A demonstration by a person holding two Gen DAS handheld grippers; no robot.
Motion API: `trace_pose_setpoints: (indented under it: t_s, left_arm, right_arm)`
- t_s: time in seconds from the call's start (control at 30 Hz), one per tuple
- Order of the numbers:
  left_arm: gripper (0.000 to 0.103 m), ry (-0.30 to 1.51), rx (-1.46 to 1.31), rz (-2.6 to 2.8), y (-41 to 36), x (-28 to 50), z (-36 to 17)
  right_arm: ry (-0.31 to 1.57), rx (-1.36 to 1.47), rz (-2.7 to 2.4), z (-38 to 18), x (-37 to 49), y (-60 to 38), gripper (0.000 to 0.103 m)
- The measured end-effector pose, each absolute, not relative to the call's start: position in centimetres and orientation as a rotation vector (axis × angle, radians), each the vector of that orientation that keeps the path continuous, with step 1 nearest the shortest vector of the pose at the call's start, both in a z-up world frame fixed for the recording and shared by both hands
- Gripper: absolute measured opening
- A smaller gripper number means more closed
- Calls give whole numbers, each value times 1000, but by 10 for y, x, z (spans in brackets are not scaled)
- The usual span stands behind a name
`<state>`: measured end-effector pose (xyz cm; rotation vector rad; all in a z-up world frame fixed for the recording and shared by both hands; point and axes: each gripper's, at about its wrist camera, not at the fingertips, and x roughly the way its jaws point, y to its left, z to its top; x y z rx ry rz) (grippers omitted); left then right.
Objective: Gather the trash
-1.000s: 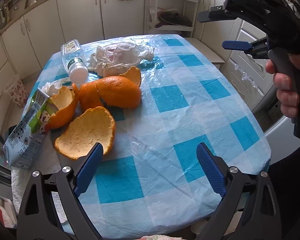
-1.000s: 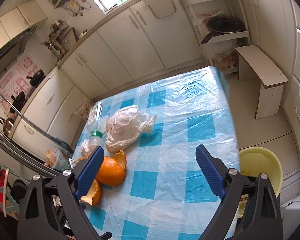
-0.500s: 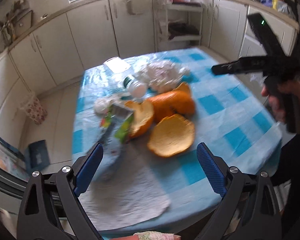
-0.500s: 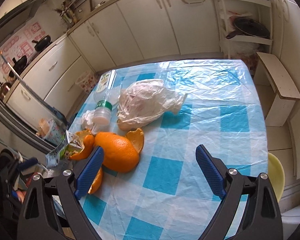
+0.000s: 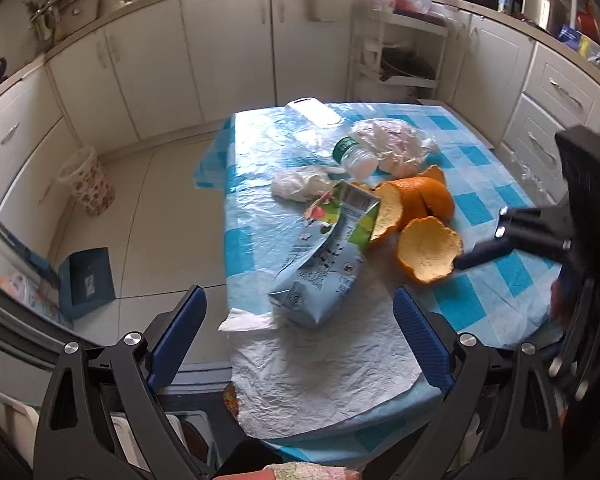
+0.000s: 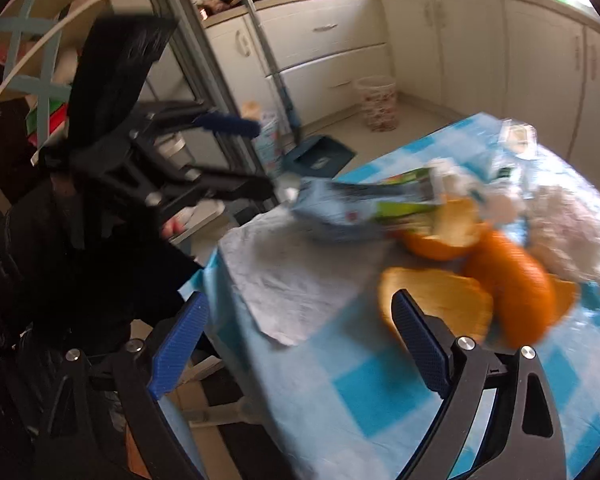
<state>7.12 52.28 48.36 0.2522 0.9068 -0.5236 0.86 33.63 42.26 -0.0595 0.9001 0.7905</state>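
Observation:
Trash lies on a blue-checked table (image 5: 484, 200): a crushed drink carton (image 5: 324, 256), orange peels (image 5: 428, 248), a plastic bottle (image 5: 356, 160), a crumpled plastic bag (image 5: 392, 144), a tissue wad (image 5: 300, 186) and a white paper towel (image 5: 320, 368) at the near edge. My left gripper (image 5: 300, 336) is open and empty above the paper towel, short of the carton. My right gripper (image 6: 300, 336) is open and empty over the table's edge; the blurred right wrist view shows the carton (image 6: 360, 208), the peels (image 6: 512, 284) and the left gripper (image 6: 235, 156) at upper left.
A floral waste bin (image 5: 87, 184) and a blue dustpan (image 5: 85, 276) are on the floor left of the table. White cabinets (image 5: 227, 44) line the walls, and a shelf rack (image 5: 400, 56) stands behind the table. The right gripper's body (image 5: 560, 236) reaches in from the right.
Both grippers have swung round to the table's paper-towel end. The right gripper turned sharply left and now faces the carton and the left gripper. Both stayed open.

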Motion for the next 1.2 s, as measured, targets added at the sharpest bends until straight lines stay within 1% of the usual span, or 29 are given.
trace_pose_setpoints:
  t_s: [0.1, 0.3, 0.4, 0.47, 0.5, 0.53, 0.57, 0.63, 0.67, 0.9, 1.07, 1.1, 1.13, 1.17, 1.2]
  left_arm:
    - [90, 894, 276, -485, 523, 73, 479]
    - [91, 914, 219, -426, 538, 83, 477]
    - [90, 915, 226, -409, 538, 85, 475]
    - [90, 915, 240, -411, 535, 85, 473]
    - [90, 912, 253, -407, 533, 85, 472]
    - [90, 908, 270, -401, 531, 84, 471]
    - [90, 906, 283, -401, 528, 84, 470]
    - [90, 915, 301, -420, 520, 83, 466]
    - [90, 920, 307, -430, 517, 82, 464]
    - [90, 930, 421, -498, 484, 76, 450]
    - [90, 950, 469, -514, 464, 80, 438]
    - [90, 950, 486, -514, 459, 83, 435]
    - [90, 956, 495, -513, 454, 86, 432]
    - [90, 966, 495, -516, 450, 89, 429]
    - [90, 985, 488, -520, 446, 94, 425]
  right_arm:
    - [931, -63, 764, 403, 20, 360, 89]
    - [968, -122, 660, 375, 31, 394, 89]
    - [935, -157, 630, 373, 31, 400, 89]
    - [914, -195, 615, 373, 27, 400, 82]
    - [903, -227, 600, 374, 25, 400, 74]
    - [899, -237, 587, 374, 24, 397, 60]
    - [902, -219, 579, 376, 25, 390, 52]
    - [935, -155, 573, 376, 35, 371, 7]
    - [952, -135, 567, 376, 37, 362, 4]
    - [957, -114, 563, 386, 17, 325, 2]
    - [976, -59, 609, 389, 11, 309, 2]
    - [977, -50, 627, 386, 9, 311, 16]
    - [977, -45, 642, 385, 7, 314, 52]
    - [957, -50, 645, 385, 4, 316, 64]
    - [930, -60, 655, 388, 1, 317, 69]
